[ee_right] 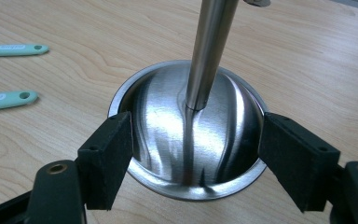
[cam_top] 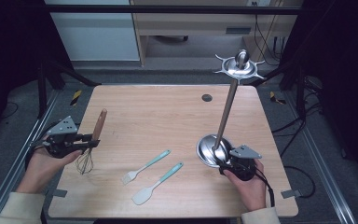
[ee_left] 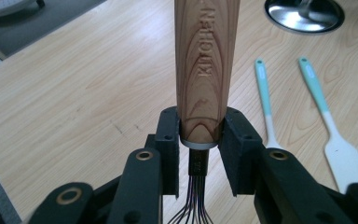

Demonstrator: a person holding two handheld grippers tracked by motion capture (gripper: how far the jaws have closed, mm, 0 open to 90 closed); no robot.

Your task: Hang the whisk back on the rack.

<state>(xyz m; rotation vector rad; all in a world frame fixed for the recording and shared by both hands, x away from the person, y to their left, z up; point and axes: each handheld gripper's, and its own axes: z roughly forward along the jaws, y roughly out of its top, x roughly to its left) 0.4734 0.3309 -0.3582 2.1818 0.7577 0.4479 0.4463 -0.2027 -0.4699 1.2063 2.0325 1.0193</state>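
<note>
Left gripper [ee_left: 200, 140] clamped whisk [ee_left: 204, 70] low on stiff wooden handle, light. Right gripper [ee_right: 196, 154] straddled slick steel stand [ee_right: 191, 140] base, jaws apart.

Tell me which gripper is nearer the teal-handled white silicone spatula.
Left, by a little. The left gripper, holding the wooden-handled whisk, is off the spatula's blade end; the right gripper brackets the steel stand base beyond its handle.

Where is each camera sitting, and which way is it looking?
High view: above the person's side, looking forward and down on the table; both forearms, the left gripper and right gripper show.
Left gripper view: on the left gripper, looking along its jaws, clamped on the whisk.
Right gripper view: on the right gripper, jaws at either side of the utensil stand's steel base.
Shared: both gripper views show the teal-handled fork and spatula.
</note>
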